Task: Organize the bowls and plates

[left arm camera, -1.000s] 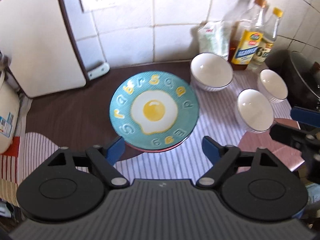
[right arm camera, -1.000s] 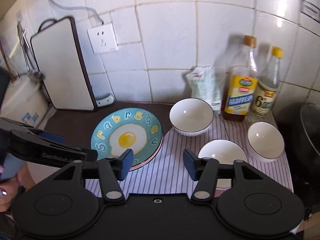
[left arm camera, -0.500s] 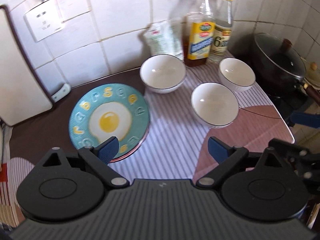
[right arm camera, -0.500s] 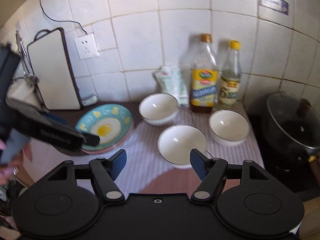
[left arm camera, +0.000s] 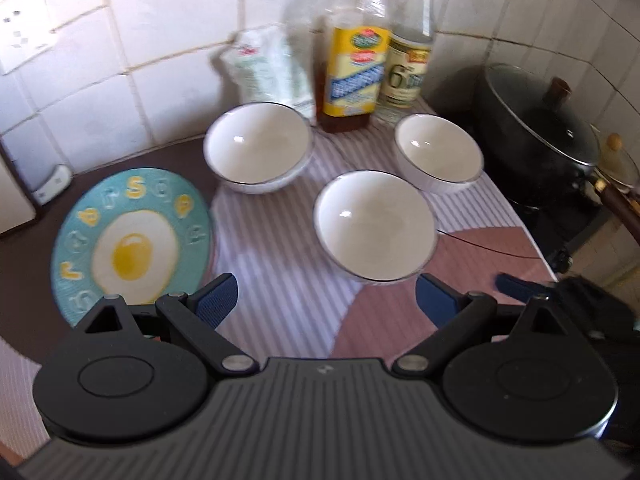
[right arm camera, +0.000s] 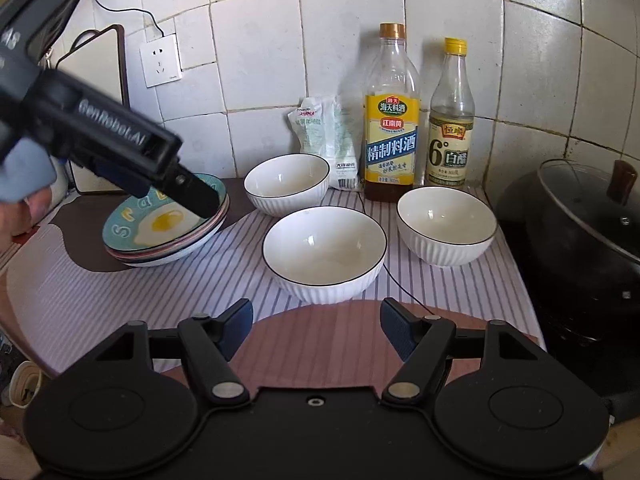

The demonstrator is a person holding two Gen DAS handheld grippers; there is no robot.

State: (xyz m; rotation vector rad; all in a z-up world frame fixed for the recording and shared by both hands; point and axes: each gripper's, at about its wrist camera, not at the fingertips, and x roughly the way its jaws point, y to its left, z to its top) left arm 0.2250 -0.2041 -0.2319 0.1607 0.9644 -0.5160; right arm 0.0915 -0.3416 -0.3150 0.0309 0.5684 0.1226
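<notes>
A: Report the items on the surface (right arm camera: 168, 292), from the left.

B: A stack of plates (right arm camera: 168, 236) sits at the left; the top plate is teal with a fried-egg print. Next, three white bowls stand apart from one another on the striped mat: rear-left bowl (right arm camera: 286, 184), front-centre bowl (right arm camera: 324, 254), right bowl (right arm camera: 446, 226). Behind them, by the tiled wall: a salt bag (right arm camera: 328, 140), a cooking-wine bottle (right arm camera: 391, 120), a vinegar bottle (right arm camera: 451, 120). At the far right stands a black lidded pot (right arm camera: 580, 216).

A: State of each tool?

B: Left tool (left arm camera: 326, 302): jaws wide, nothing between them, above the mat near the front-centre bowl. Right tool (right arm camera: 316, 330): jaws partly spread, empty, just in front of the same bowl. Neither touches a bowl or plate.
</notes>
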